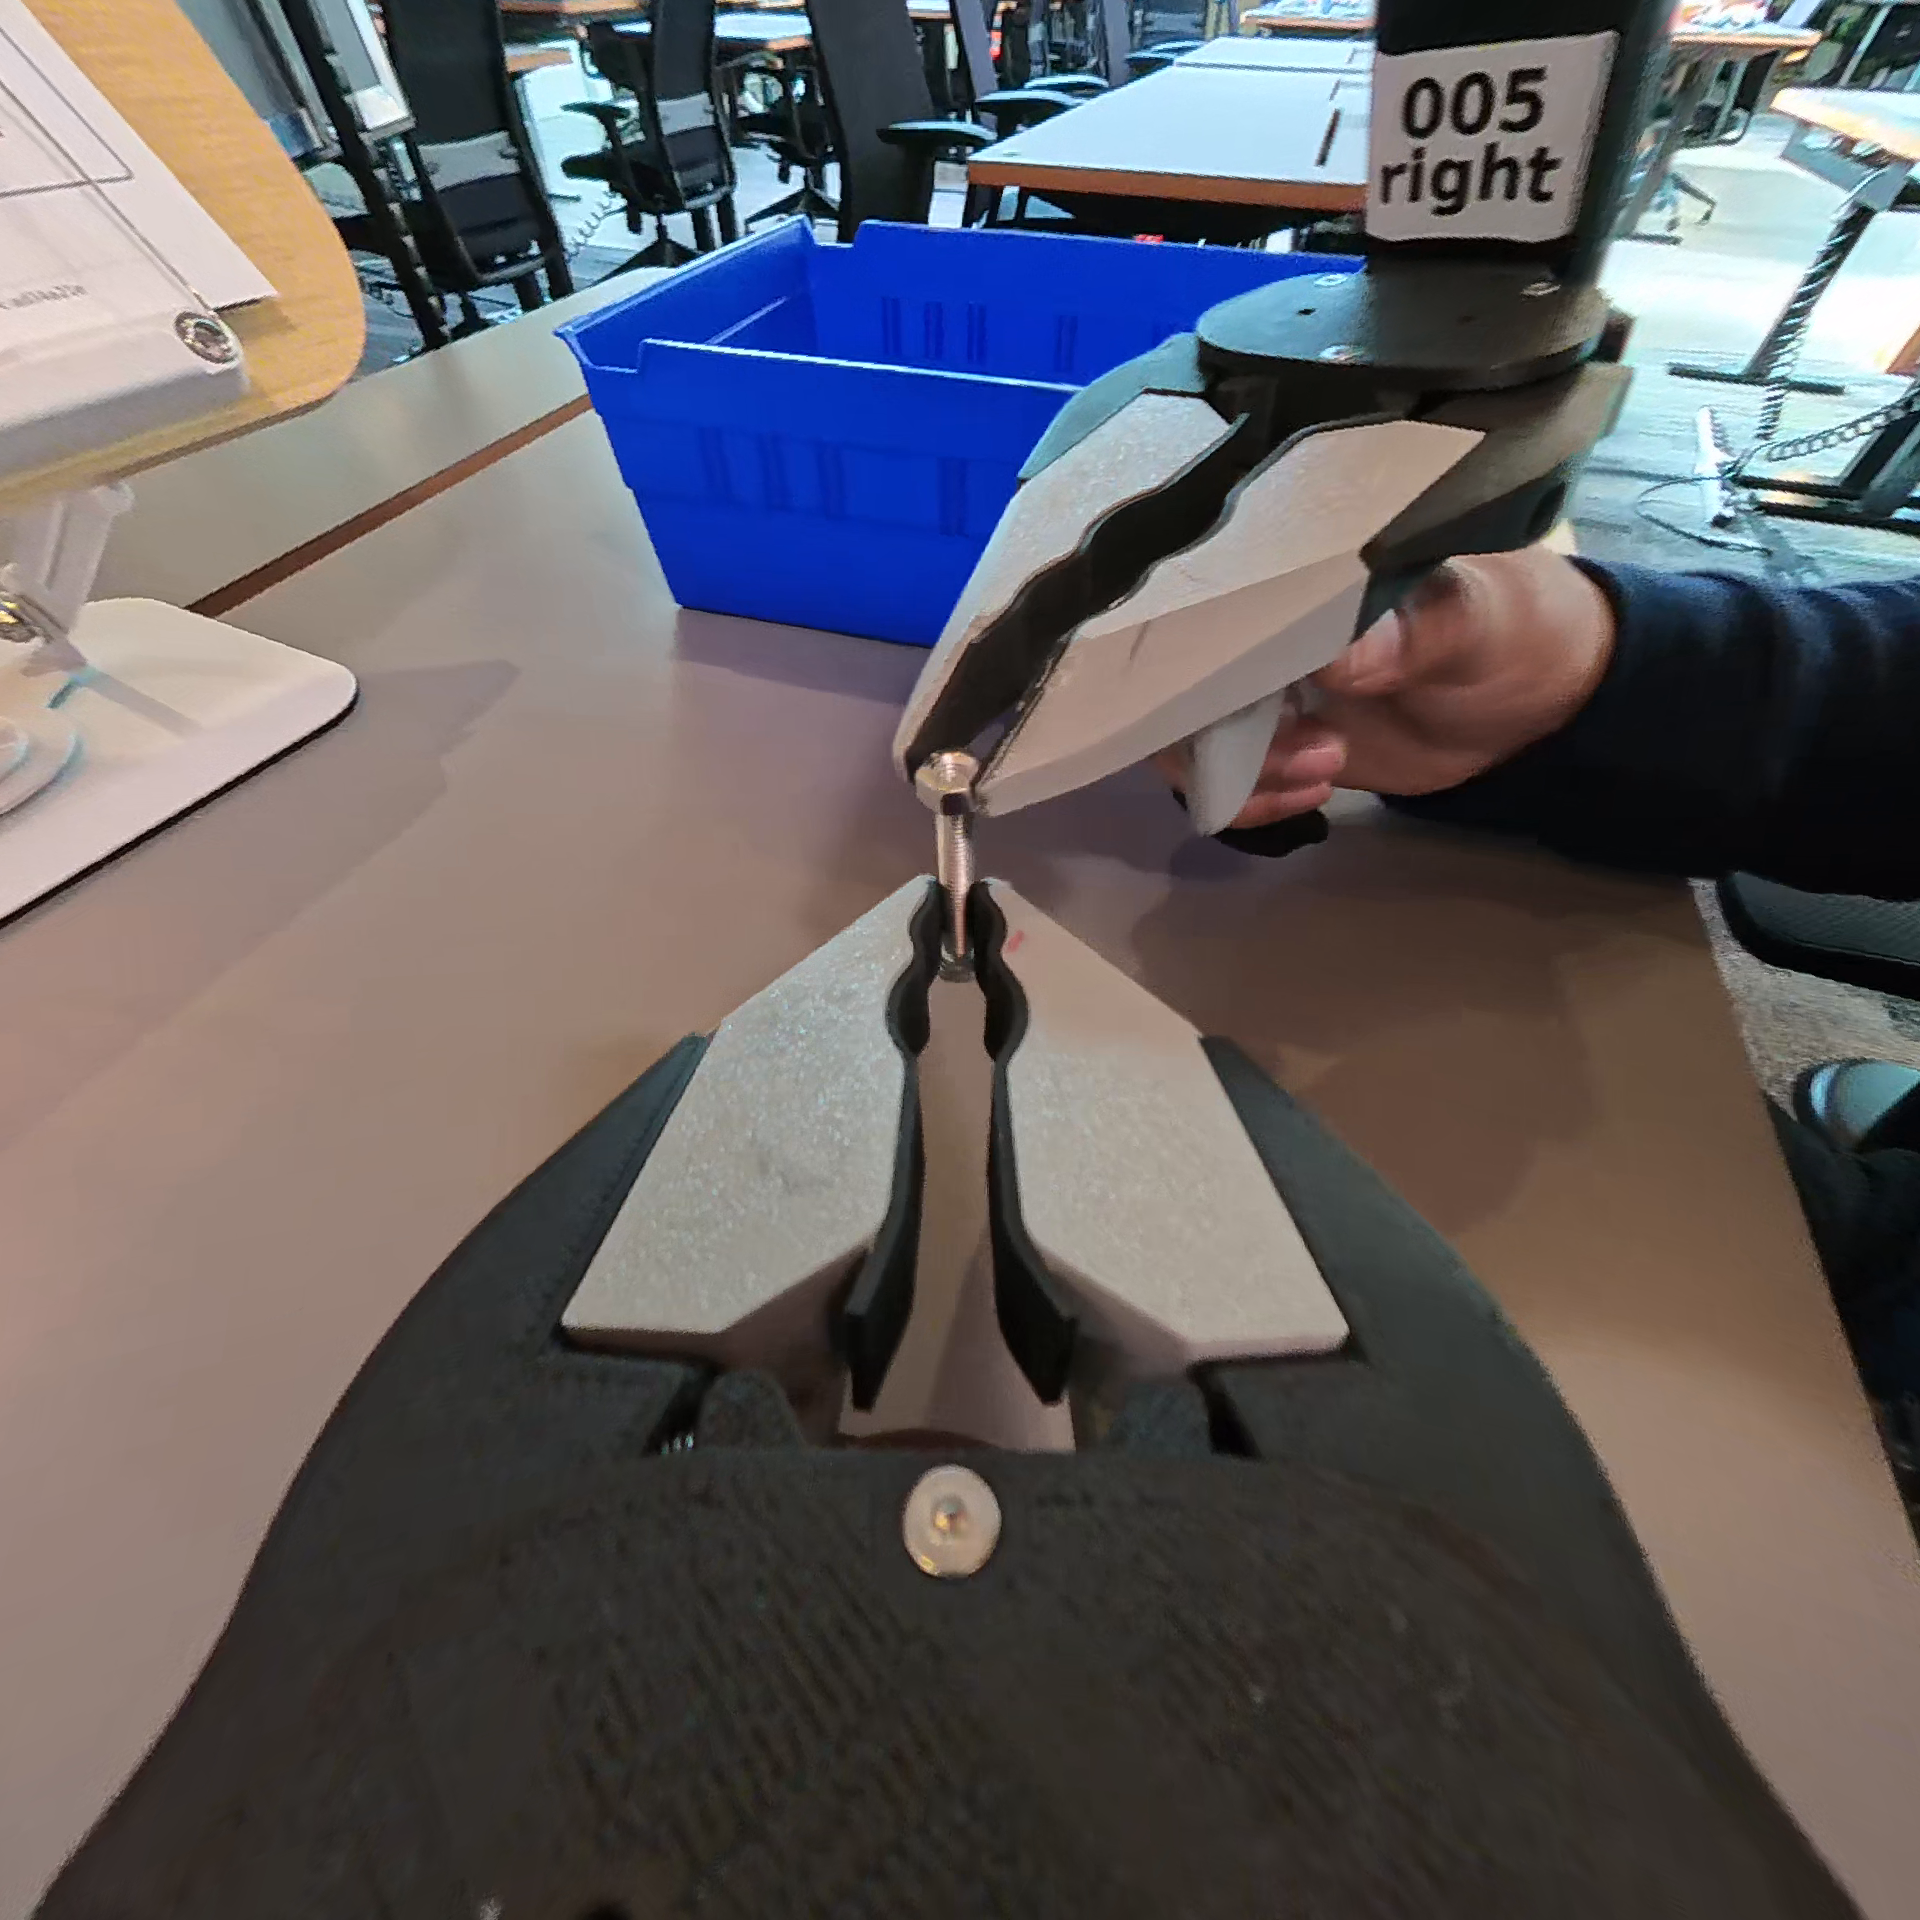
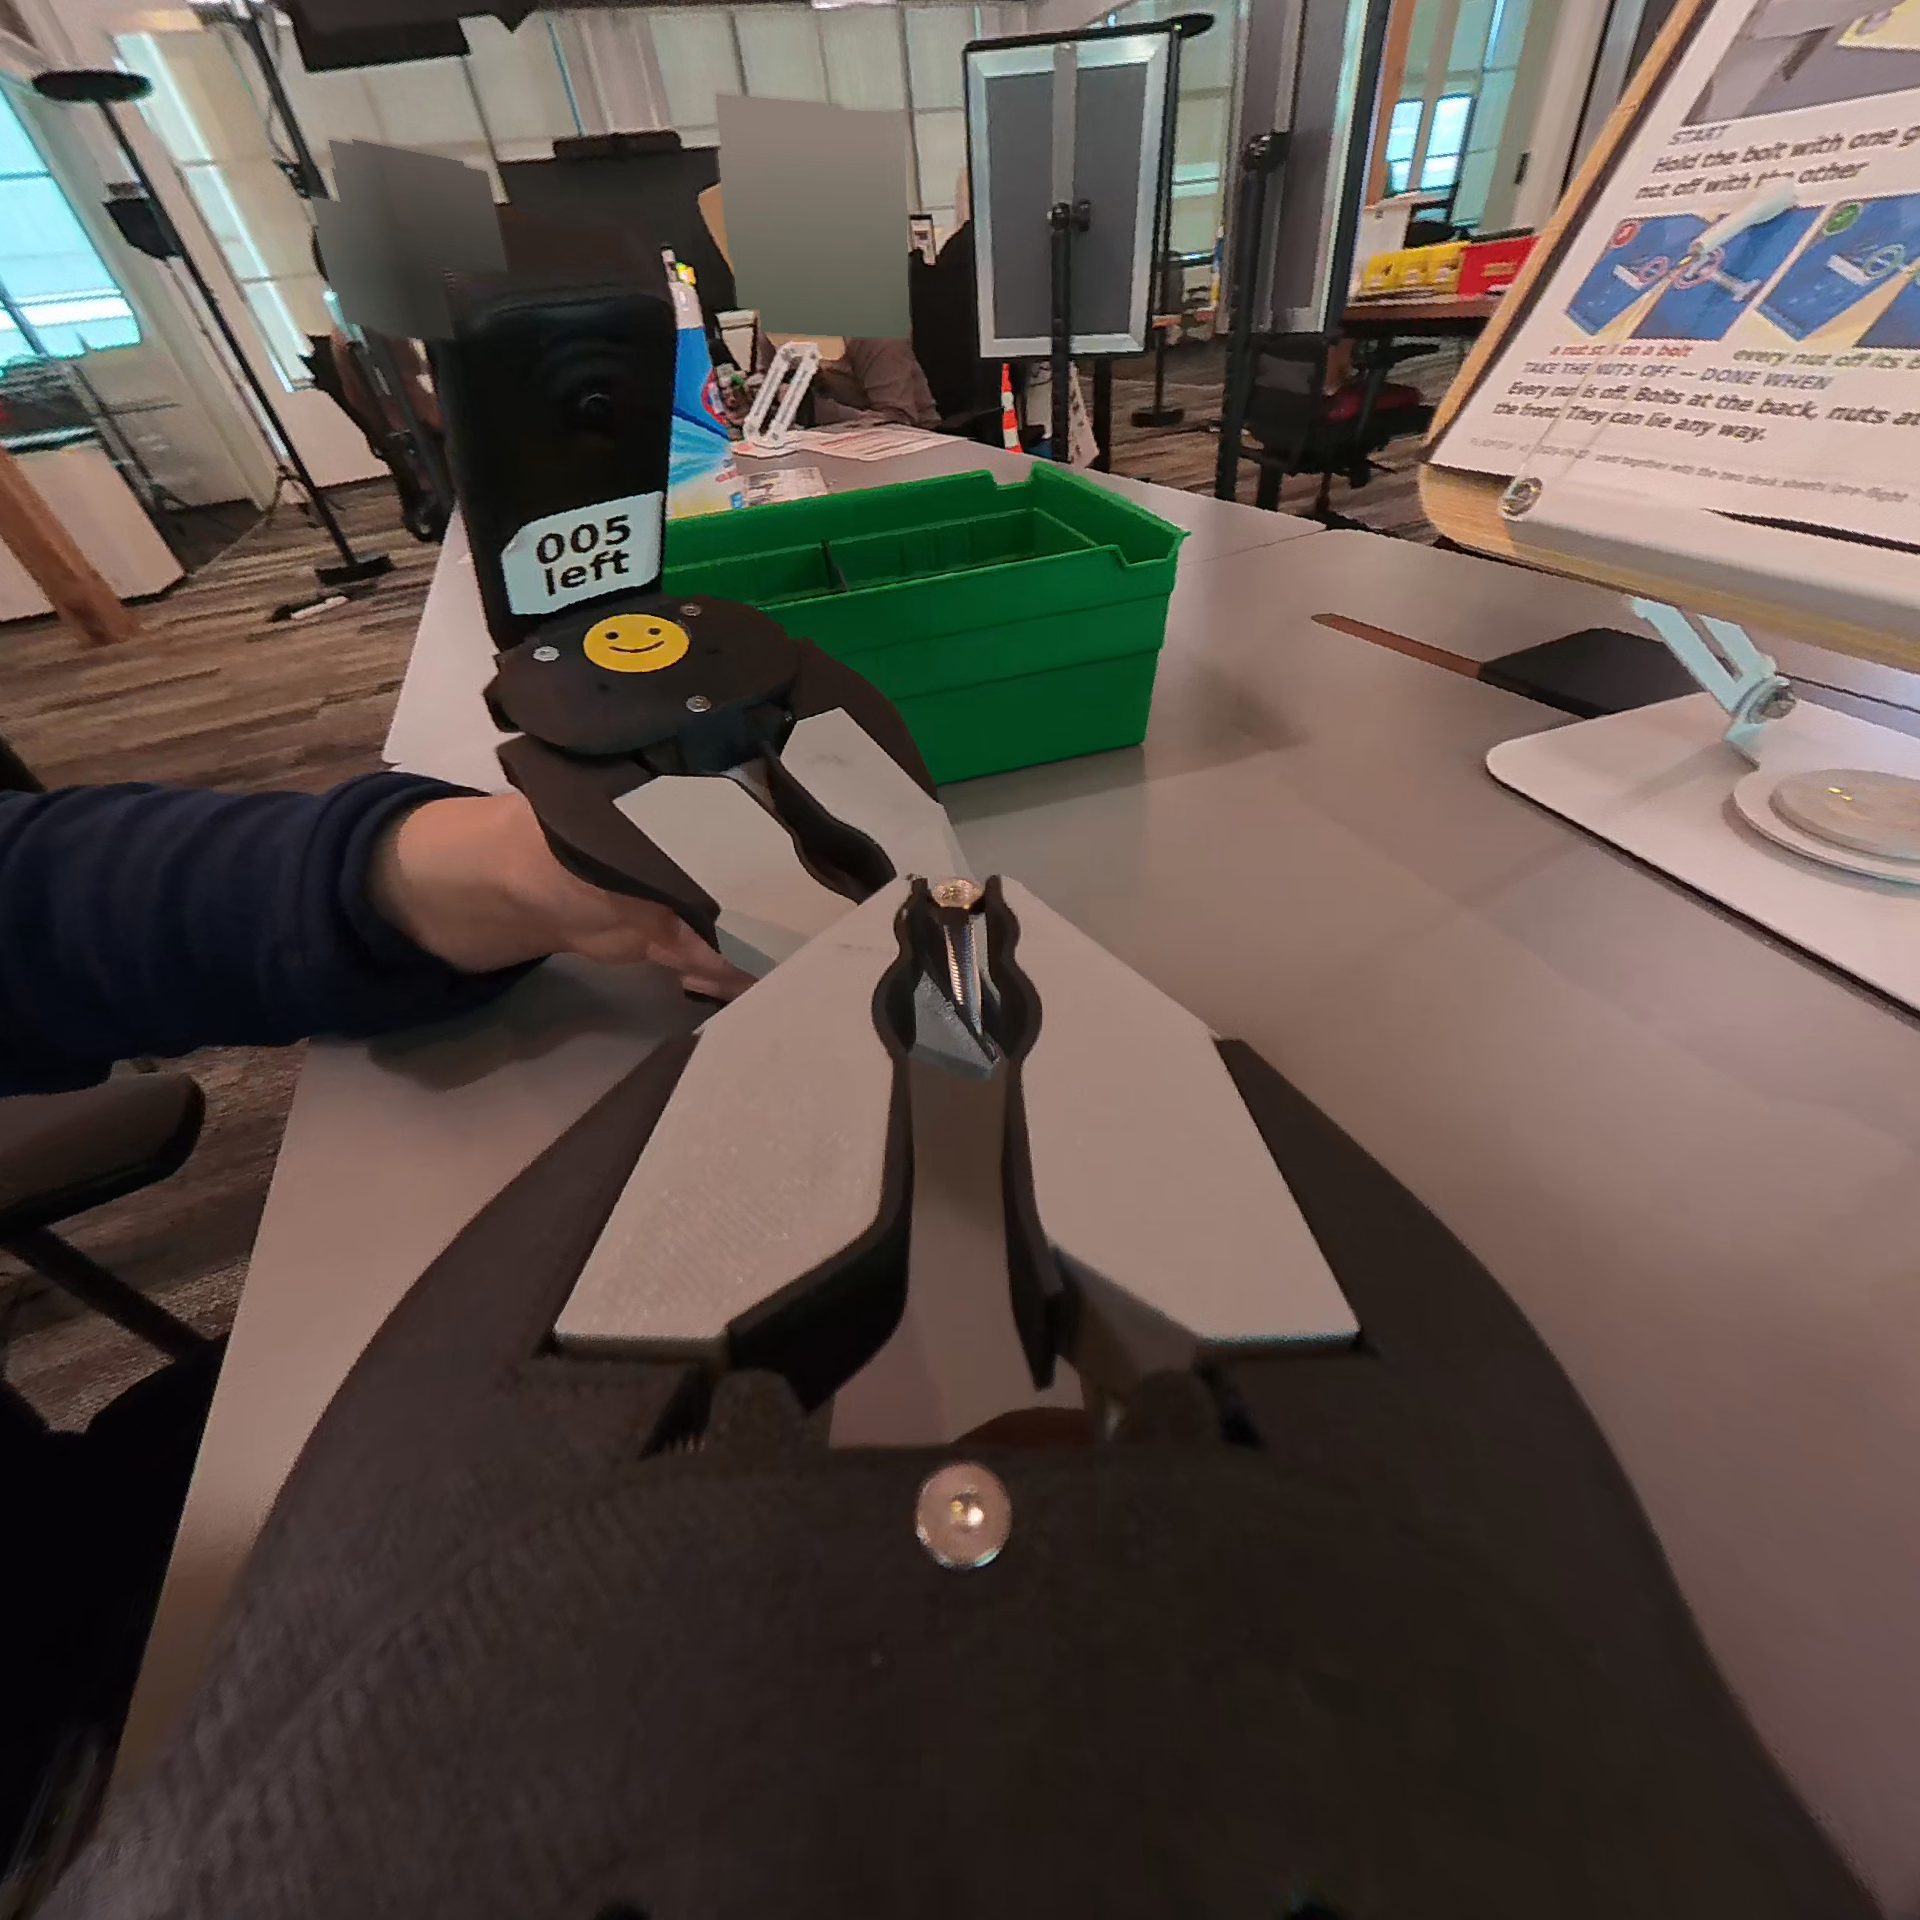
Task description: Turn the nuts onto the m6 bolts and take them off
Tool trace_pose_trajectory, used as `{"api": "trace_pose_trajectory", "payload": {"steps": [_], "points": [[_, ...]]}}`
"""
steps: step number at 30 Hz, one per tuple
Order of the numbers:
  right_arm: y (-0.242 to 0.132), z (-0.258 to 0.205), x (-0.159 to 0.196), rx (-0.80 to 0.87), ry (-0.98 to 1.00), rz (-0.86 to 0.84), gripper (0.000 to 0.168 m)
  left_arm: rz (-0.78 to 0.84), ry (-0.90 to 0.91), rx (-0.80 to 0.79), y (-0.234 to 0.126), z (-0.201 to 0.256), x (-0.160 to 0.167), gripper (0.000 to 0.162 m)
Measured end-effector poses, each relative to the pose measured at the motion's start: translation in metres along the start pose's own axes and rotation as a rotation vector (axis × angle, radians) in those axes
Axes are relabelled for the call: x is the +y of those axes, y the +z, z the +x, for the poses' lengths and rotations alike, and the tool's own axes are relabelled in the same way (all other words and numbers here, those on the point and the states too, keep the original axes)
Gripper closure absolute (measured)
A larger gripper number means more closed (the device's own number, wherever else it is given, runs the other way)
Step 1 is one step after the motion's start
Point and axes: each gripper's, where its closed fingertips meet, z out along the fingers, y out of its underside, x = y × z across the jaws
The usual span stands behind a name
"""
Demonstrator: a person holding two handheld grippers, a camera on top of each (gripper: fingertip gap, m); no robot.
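Bolt stands upright above the tabletop, clamped at its lower shank between the fingers of the left gripper. Its threaded shank rises clear of those fingertips. Nut sits at the bolt's upper end — the right gripper comes down on it from above and to the right, its fingers closed on the nut's sides. In the right wrist view the bolt shows lengthwise in the gap between the right gripper's fingers, nut at their tips. A blue bin stands behind on the tabletop; a green bin stands beyond the left gripper — both well apart from the bolt.
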Motion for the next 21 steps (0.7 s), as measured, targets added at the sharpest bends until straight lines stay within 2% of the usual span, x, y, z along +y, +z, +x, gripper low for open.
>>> {"api": "trace_pose_trajectory", "payload": {"steps": [8, 18, 21], "points": [[0.003, 0.007, 0.010, 0.119, -0.041, -0.036, 0.161, -0.068, -0.007, -0.050, 0.004, -0.007, 0.011, 0.159], [0.005, 0.020, 0.014, 0.280, 0.007, -0.027, 0.161, -0.099, 0.019, -0.219, 0.010, -0.020, 0.015, 0.159], [0.005, 0.022, 0.017, 0.325, 0.013, -0.028, 0.161, -0.112, 0.004, -0.226, 0.011, -0.021, 0.018, 0.159]]}}
